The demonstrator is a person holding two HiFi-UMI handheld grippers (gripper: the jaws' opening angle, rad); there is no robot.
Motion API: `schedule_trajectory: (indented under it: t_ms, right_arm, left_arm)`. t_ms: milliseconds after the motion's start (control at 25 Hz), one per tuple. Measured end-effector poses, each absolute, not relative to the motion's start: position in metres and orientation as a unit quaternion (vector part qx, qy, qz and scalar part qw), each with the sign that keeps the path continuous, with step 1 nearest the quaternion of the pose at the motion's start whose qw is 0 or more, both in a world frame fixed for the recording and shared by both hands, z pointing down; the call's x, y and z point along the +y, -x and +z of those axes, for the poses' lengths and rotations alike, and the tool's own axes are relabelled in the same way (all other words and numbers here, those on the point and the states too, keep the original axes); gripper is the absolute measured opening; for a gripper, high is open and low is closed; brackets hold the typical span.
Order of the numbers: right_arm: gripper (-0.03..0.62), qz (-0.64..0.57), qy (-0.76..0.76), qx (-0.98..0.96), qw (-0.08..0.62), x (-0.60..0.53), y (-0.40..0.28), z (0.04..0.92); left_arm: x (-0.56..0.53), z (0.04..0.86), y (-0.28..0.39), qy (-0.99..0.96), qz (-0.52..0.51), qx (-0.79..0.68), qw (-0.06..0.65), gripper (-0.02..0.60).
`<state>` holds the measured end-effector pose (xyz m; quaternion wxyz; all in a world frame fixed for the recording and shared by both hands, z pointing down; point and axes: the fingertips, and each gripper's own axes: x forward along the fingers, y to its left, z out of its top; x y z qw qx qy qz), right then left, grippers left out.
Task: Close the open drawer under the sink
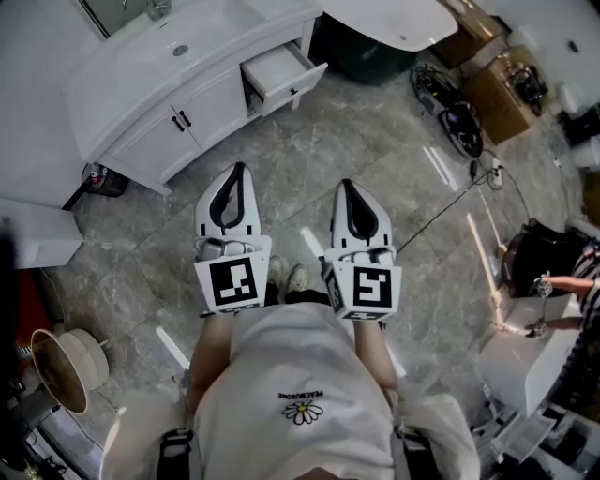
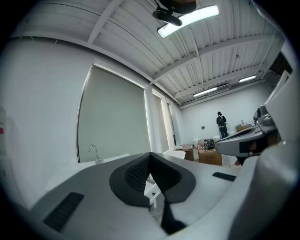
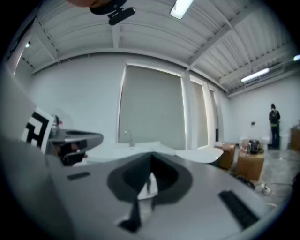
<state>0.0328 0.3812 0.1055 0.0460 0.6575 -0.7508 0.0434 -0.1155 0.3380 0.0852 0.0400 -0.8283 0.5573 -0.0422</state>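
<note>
The white vanity with its sink stands at the upper left of the head view. Its right-hand drawer is pulled out over the grey stone floor. My left gripper and right gripper are held side by side, well short of the vanity, both pointing toward it. Both are shut, with nothing between the jaws. In the left gripper view the shut tips frame a sliver of the drawer. The right gripper view shows the same through its shut tips, with the drawer blurred.
Cardboard boxes and cables lie at the upper right. A person works at the right edge beside white equipment. A white tub rim sits right of the drawer. A round beige object stands at the left.
</note>
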Motion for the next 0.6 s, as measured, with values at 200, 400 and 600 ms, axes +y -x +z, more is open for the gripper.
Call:
schedule_trajectory:
  t_ms: [200,400,600]
  right_arm:
    - [0.028,0.041,-0.654,-0.754,0.048,0.375,-0.036,0.106]
    - [0.028,0.044,-0.653,-0.755,0.042,0.373,-0.041,0.109]
    - [0.028,0.053,-0.64,-0.766,0.025,0.373,-0.047,0.108]
  left_arm:
    - [0.334,0.085,0.112,0.829,-0.04,0.557,0.039,0.014]
    - [0.332,0.085,0.105,0.831,-0.04,0.553,0.047,0.015]
    - [0.33,0.086,0.096,0.831,-0.044,0.553,0.049,0.015]
